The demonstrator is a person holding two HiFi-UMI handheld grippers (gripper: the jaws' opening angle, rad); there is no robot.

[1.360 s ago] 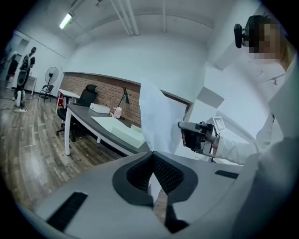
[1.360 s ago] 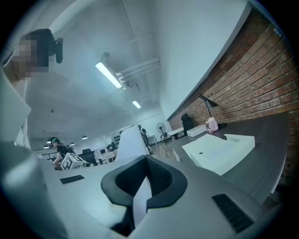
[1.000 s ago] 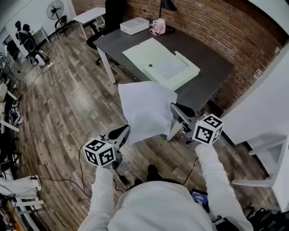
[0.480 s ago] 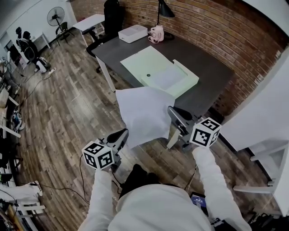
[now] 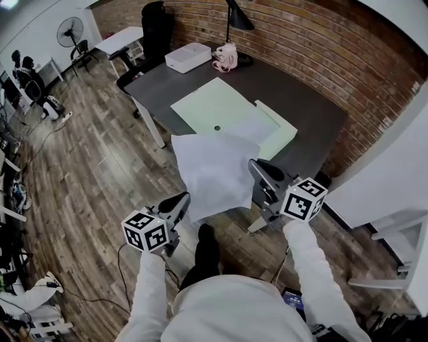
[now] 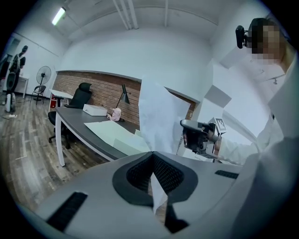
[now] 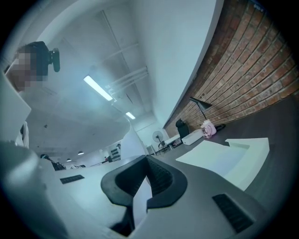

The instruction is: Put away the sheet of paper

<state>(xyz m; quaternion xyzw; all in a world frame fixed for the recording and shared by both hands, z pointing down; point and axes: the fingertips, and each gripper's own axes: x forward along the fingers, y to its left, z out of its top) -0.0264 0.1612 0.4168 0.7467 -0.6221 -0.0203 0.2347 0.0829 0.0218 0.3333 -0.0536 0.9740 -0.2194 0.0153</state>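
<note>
A white sheet of paper (image 5: 215, 170) hangs in the air between my two grippers, bowed upward, over the near edge of the dark desk (image 5: 301, 93). My left gripper (image 5: 182, 200) is shut on its lower left edge, my right gripper (image 5: 257, 168) on its right edge. In the left gripper view the sheet (image 6: 159, 119) rises from the closed jaws of the left gripper (image 6: 152, 155), with the right gripper (image 6: 196, 135) beyond it. The right gripper view shows a corner of paper (image 7: 140, 201) pinched in the right gripper (image 7: 146, 161). An open pale green folder (image 5: 208, 107) lies on the desk.
On the desk's far end stand a white box (image 5: 188, 57), a pink object (image 5: 225, 57) and a black lamp (image 5: 235, 19). A black chair (image 5: 151, 23) is behind the desk, a brick wall along its right. Wooden floor spreads to the left, with a fan (image 5: 67, 31).
Both grippers have carried the sheet forward toward the desk. The desk and folder now lie closer, and the paper's far edge reaches over the desk's near edge.
</note>
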